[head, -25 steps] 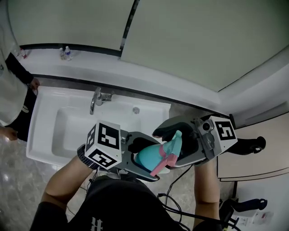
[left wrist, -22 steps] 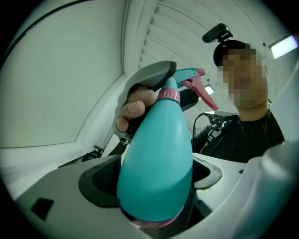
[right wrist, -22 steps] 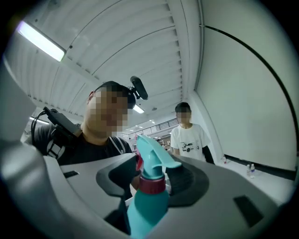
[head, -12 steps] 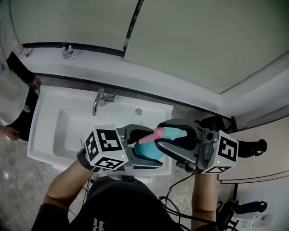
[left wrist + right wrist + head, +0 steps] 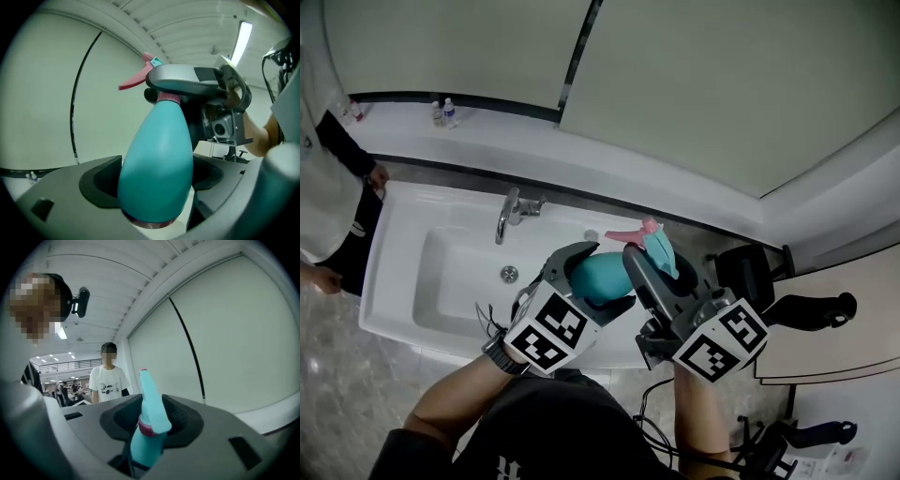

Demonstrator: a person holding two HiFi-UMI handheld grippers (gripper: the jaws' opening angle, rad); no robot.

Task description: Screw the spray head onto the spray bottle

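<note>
Over the white sink (image 5: 398, 281) by that pale wall, your left claw (image 5: 592, 278) is clamped around the fat lower body of the teal spray bottle (image 5: 159, 159), and your right claw (image 5: 152, 425) is pinched narrow on the spray head (image 5: 652, 242) at the bottle's neck.

Teal pear-shaped plastic spray bottle (image 5: 157, 159): smooth, satin sheen. Teal-and-pink plastic spray head (image 5: 654, 246): smooth too. Left tool (image 5: 154, 180), right tool (image 5: 152, 423): matt dark-grey moulded plastic. White basin sink (image 5: 398, 225): glossy. Curved metal tap (image 5: 508, 212): polished chrome.
</note>
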